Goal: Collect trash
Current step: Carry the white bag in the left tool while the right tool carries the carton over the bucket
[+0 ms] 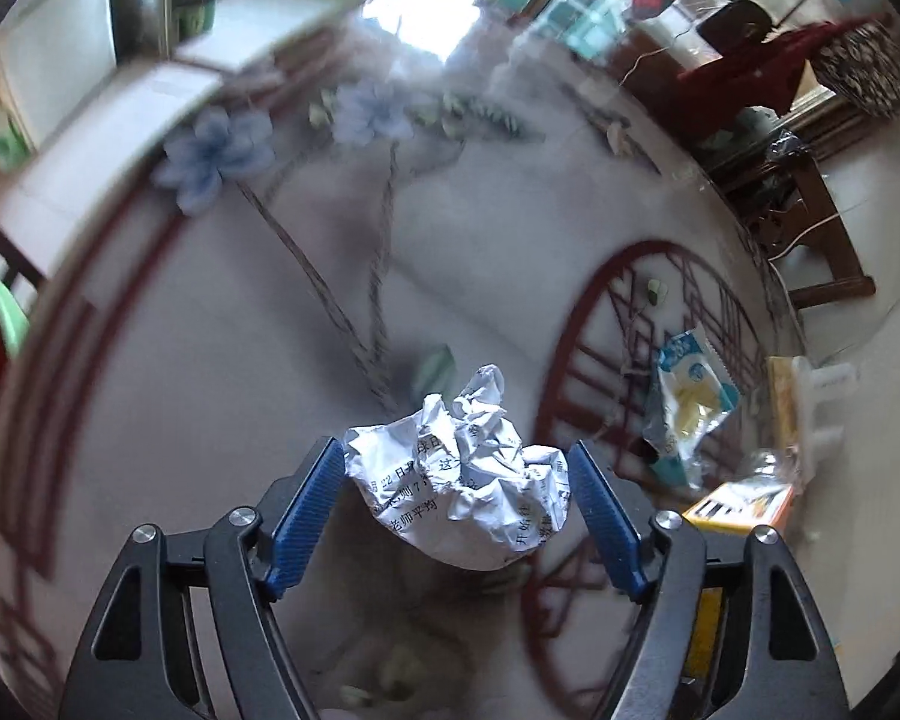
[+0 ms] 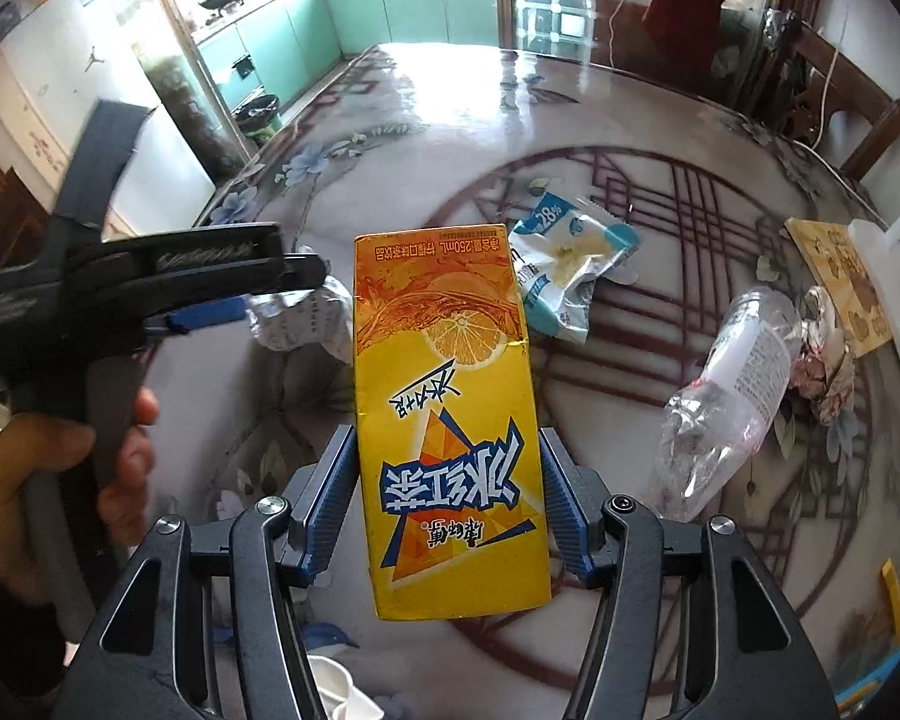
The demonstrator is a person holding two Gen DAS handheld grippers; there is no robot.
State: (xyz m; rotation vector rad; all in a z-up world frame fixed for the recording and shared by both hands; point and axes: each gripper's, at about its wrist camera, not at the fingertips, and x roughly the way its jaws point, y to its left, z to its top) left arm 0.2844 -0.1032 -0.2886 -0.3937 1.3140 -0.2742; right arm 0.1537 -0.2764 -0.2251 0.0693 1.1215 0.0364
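We are gripping a crumpled ball of white printed paper (image 1: 462,474) in the left gripper (image 1: 457,531), its blue pads pressing both sides, apparently lifted off the glass-topped floral table (image 1: 210,360), though blur is making that uncertain. We are clamping a yellow iced-tea carton (image 2: 450,420) in the right gripper (image 2: 448,507), its long axis running straight out ahead. The blue-and-white snack wrapper (image 2: 570,258) and crushed clear plastic bottle (image 2: 726,384) are lying ahead, nearer the right hand.
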